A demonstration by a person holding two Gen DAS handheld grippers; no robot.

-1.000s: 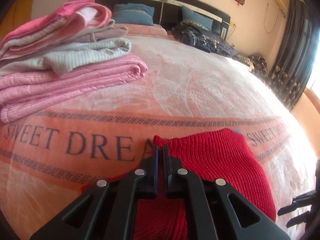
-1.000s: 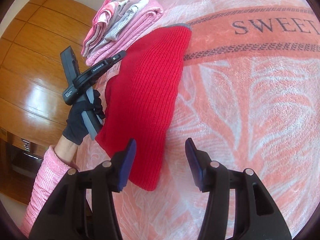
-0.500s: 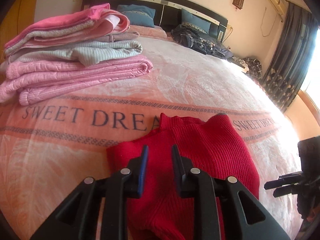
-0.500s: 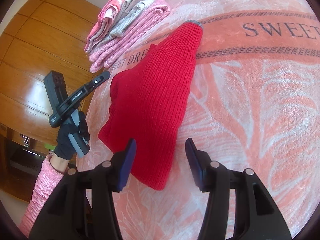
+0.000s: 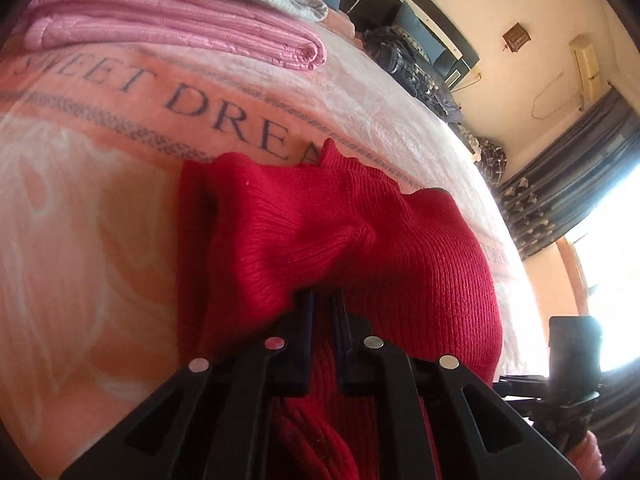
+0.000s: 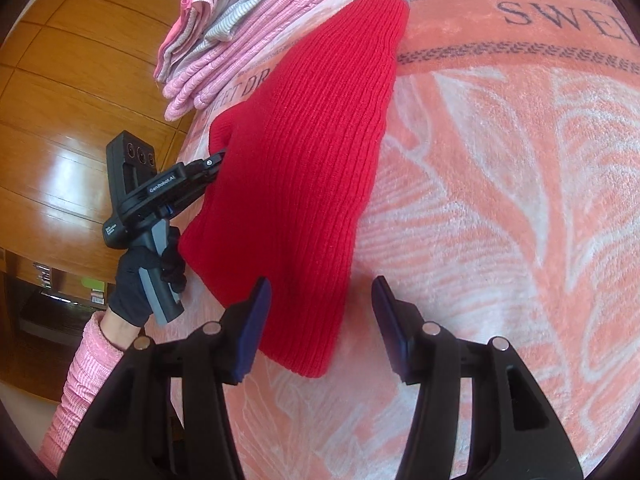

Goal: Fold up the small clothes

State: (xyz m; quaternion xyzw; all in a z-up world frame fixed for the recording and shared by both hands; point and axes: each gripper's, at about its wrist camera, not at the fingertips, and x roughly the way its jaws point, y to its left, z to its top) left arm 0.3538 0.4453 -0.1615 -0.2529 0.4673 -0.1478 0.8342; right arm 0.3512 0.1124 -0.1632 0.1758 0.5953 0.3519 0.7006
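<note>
A red ribbed knit garment [image 6: 296, 168] lies lengthwise on the pink blanket [image 6: 520, 200], its grey-edged cuff pointing to the far side. In the left wrist view the red garment [image 5: 360, 240] bunches up at my left gripper [image 5: 322, 300], which is shut on a fold of its near edge. The right wrist view shows the left gripper [image 6: 216, 160] at the garment's left side, held by a black-gloved hand [image 6: 140, 280]. My right gripper [image 6: 320, 296] hovers open over the garment's near end with nothing pinched between its fingers.
A stack of folded pink and grey clothes [image 5: 180, 20] sits on the blanket's far left corner, and the stack [image 6: 240, 32] borders the bed edge above a wooden floor [image 6: 60, 140]. Dark bedding [image 5: 404, 60] and a headboard lie at the back; curtains [image 5: 560, 192] hang at right.
The left gripper, slightly open and drawn back half a second ago, has moved into the garment's edge and shut on a fold. The right gripper stays open in place.
</note>
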